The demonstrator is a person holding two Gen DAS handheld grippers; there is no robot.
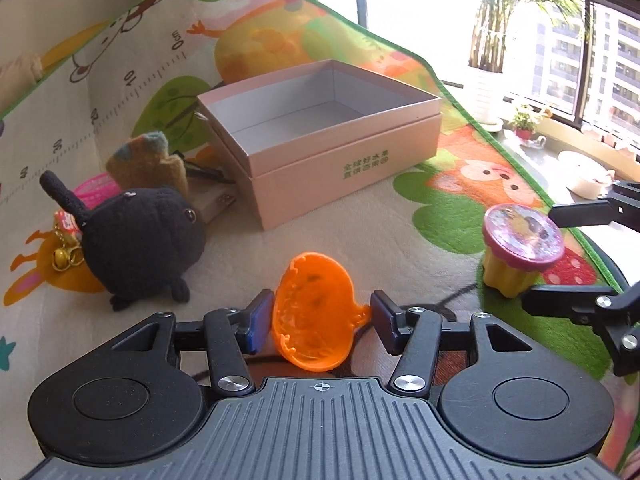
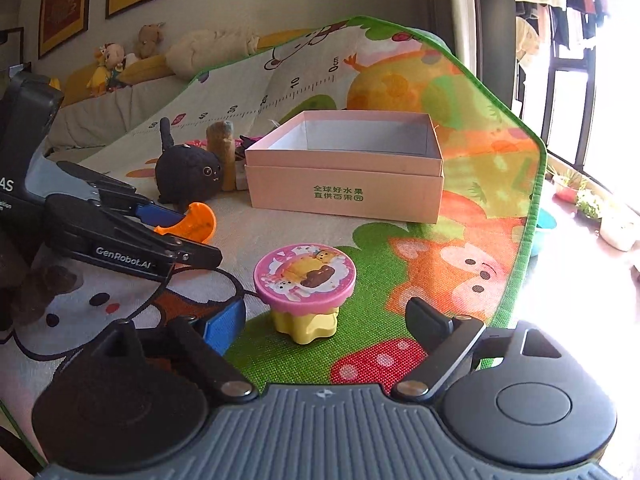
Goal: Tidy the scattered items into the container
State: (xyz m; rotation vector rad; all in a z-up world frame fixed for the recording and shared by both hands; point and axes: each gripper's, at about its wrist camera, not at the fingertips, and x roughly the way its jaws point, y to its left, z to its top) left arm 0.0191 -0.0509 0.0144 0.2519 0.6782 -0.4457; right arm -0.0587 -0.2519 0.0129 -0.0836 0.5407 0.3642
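The orange scoop [image 1: 314, 316] stands on the mat [image 1: 380, 236] between the left gripper [image 1: 320, 320] pads, which sit close at each side; whether they squeeze it I cannot tell. The right gripper [image 2: 324, 320] gapes wide around the pink-lidded cup [image 2: 305, 280]. The empty pink box [image 1: 320, 140] waits behind. A black plush toy [image 1: 140, 240] sits left. Only the right view shows stuffed animals [image 2: 120, 60] far back.

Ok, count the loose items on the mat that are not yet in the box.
At least 6, counted in the left wrist view: orange mould, pink-lidded cup, black plush, brown felt toy, pink ring, keychain. More may hide behind.
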